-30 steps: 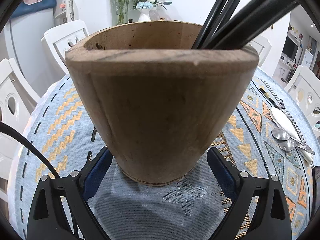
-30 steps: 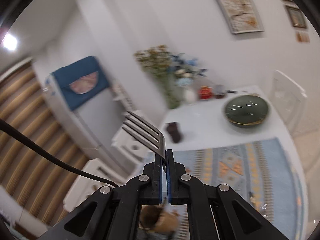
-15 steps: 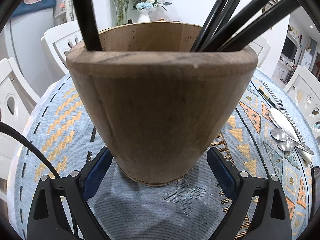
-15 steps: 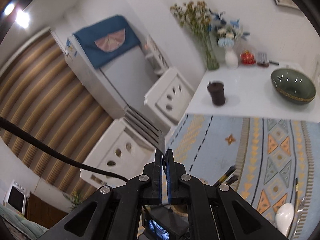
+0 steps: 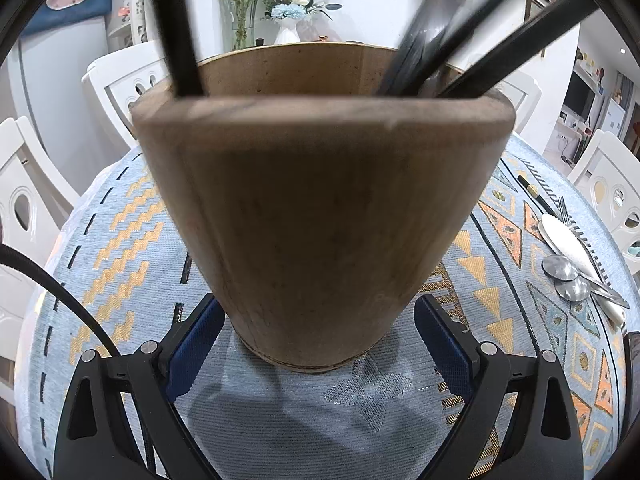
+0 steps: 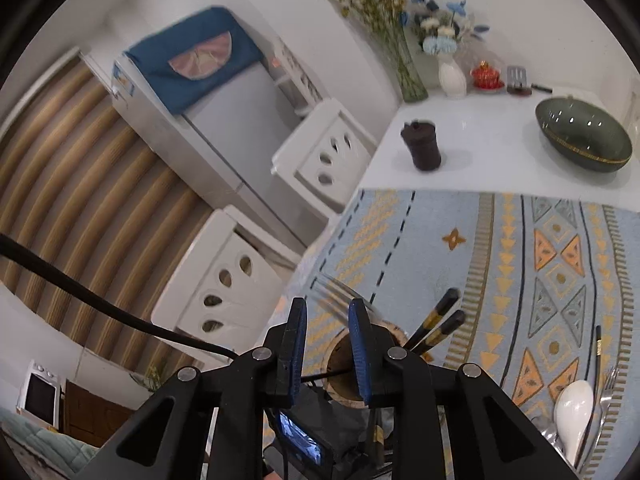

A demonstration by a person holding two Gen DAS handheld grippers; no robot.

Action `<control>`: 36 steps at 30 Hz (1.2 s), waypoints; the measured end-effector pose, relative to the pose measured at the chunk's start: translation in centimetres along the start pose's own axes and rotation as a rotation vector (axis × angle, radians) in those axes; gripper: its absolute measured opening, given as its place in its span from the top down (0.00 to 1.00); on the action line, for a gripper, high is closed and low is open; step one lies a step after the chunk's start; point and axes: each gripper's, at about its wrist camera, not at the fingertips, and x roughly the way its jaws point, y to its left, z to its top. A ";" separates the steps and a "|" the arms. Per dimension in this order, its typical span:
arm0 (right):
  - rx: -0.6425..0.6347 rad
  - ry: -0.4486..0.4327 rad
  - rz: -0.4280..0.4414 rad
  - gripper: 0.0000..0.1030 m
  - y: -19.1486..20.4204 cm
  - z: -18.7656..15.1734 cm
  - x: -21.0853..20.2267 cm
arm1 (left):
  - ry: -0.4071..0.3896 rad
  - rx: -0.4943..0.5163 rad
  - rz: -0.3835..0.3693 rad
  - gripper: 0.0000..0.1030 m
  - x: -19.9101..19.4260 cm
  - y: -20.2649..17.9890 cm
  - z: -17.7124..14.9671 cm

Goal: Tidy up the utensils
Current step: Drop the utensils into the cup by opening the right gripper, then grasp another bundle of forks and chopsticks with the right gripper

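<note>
Two right gripper (image 6: 327, 314) fingers just opening | blurred fork (image 6: 334, 294), apparently loose, between | above holder (image 6: 340, 364)

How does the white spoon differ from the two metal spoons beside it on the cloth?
The white spoon is plain white with a large, long bowl; the metal spoons are shiny grey with small round bowls. All lie on the patterned cloth, outside the wooden holder.
</note>
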 end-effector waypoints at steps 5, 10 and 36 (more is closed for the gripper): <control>-0.016 -0.037 0.005 0.79 0.3 0.5 -1.5 | -0.001 0.000 0.001 0.08 -0.1 0.0 0.0; -0.001 -0.065 0.001 0.79 0.0 0.6 -3.5 | -0.007 0.001 0.001 0.08 -0.3 0.0 -0.2; 0.173 -0.431 -0.088 0.70 -9.8 -6.1 -25.9 | 0.017 0.015 0.022 0.08 0.5 -0.6 0.1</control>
